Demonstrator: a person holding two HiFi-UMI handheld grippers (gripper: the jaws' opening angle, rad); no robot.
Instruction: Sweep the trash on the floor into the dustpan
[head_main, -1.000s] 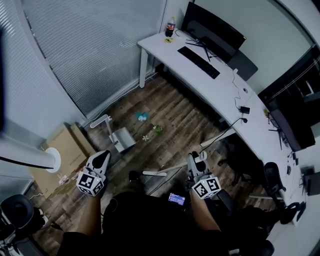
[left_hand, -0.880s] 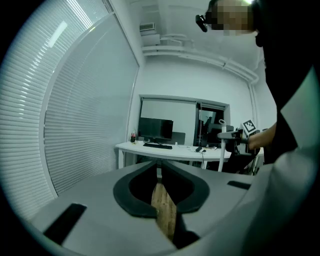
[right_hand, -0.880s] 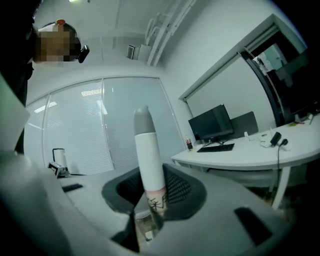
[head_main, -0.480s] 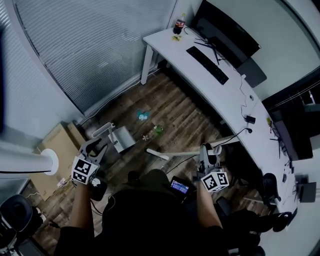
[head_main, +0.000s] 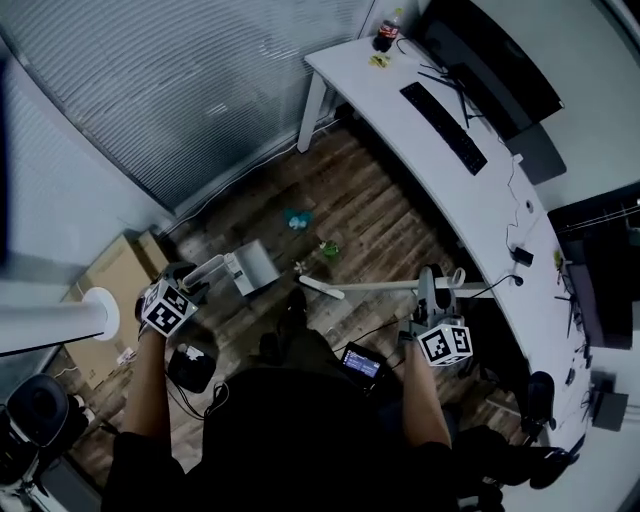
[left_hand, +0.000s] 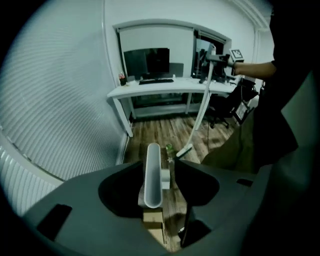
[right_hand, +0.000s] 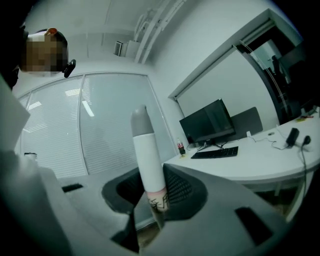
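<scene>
A white dustpan (head_main: 250, 268) stands on the wood floor, its long handle (head_main: 205, 268) rising toward my left gripper (head_main: 183, 278). In the left gripper view that handle (left_hand: 152, 175) stands between the opening jaws with a gap on each side. My right gripper (head_main: 432, 283) is shut on the white broom handle (right_hand: 147, 160). The broom (head_main: 370, 287) lies nearly level, with its head (head_main: 320, 288) low beside the trash. The trash is a blue scrap (head_main: 296, 217), a green scrap (head_main: 328, 248) and a small pale bit (head_main: 300, 267).
A white desk (head_main: 420, 130) curves along the right with a monitor (head_main: 490, 60), a keyboard (head_main: 442, 113) and a soda bottle (head_main: 384, 32). A cardboard box (head_main: 115, 275) stands at the left by the blinds. A black device (head_main: 190, 365) and cables lie near my feet.
The left gripper sank toward the dustpan handle and its jaws opened around it. The right gripper carried the broom to the right, and the broom head swung out toward the trash.
</scene>
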